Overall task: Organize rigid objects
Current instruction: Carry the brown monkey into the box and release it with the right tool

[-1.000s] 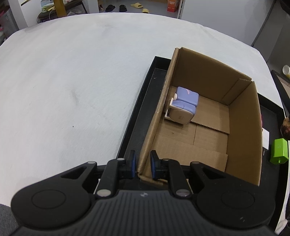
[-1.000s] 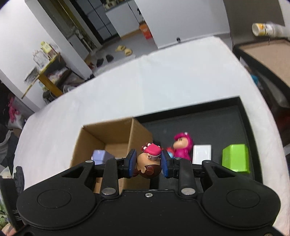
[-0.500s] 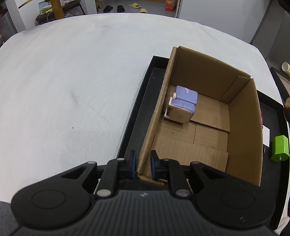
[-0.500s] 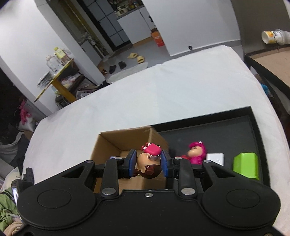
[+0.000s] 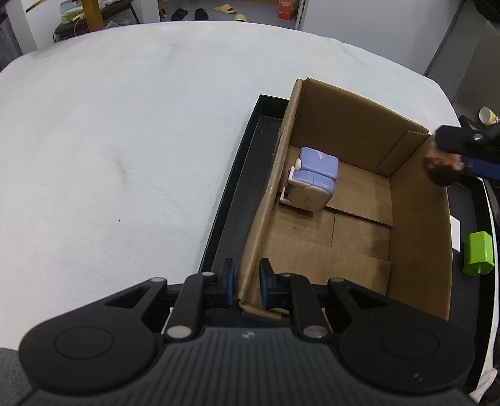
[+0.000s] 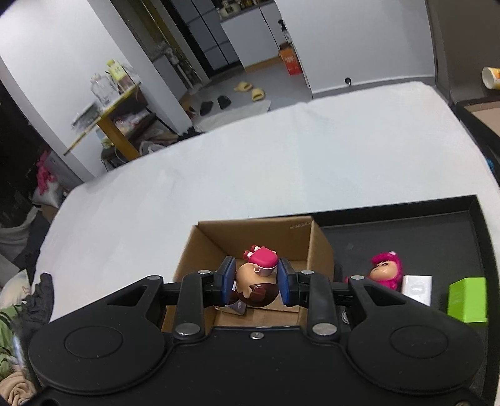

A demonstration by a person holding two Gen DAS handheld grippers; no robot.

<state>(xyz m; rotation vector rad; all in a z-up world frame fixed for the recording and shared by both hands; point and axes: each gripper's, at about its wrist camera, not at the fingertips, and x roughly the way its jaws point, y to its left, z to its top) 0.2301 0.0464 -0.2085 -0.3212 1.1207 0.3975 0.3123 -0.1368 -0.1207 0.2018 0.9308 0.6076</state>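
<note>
White walls (image 6: 131, 47), grey floor (image 6: 275, 78) with 2 slipper pairs (image 6: 250, 90), yellow-legged side table (image 6: 115, 131).

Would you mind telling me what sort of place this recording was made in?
Probably a lived-in home or apartment. Slippers lie on the floor beyond the white table, a cluttered wooden side table stands against the wall, and what looks like a kitchen opens behind.

A white cloth (image 6: 250, 162) fills the frame's middle. Beyond it, upper centre: yellow slippers (image 6: 250, 89), black slippers (image 6: 214, 104) and an orange box (image 6: 290, 61) on a grey floor. A cluttered wooden table (image 6: 106, 109) stands upper left. A paper cup (image 6: 490, 76) lies at the right edge.
</note>
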